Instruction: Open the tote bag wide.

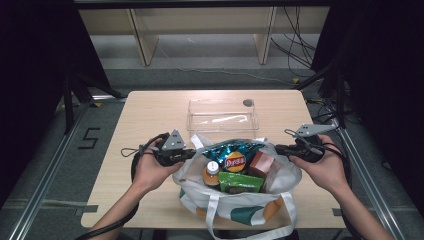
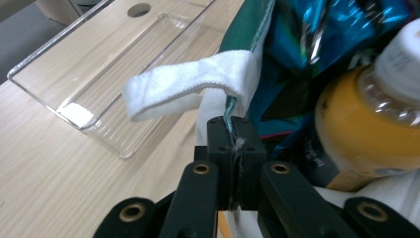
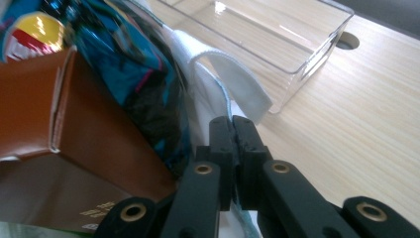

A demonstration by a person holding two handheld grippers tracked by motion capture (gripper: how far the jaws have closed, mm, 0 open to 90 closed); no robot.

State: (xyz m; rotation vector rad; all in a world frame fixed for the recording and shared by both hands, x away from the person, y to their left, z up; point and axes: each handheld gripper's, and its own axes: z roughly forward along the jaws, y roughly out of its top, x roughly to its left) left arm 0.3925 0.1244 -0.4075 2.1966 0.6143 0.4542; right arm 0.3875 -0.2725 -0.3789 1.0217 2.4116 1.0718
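At the near edge of the table (image 1: 145,107), we pinched the rim of the tote bag (image 1: 235,202) with the left gripper (image 1: 186,154), jaws clamped flat on fabric, and likewise with the right gripper (image 1: 281,148) opposite. Pulling wider, we judged, could slip the thin cloth free or tip out the juice bottle (image 1: 212,173) and chips (image 1: 234,153). Both hands sat level, palms inward, wrists straight, with the clear tray (image 1: 221,115) beyond.

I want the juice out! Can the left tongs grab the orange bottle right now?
Probably not yet: the left tongs are shut on the bag rim. The orange bottle stands close, uncovered, once they let go.
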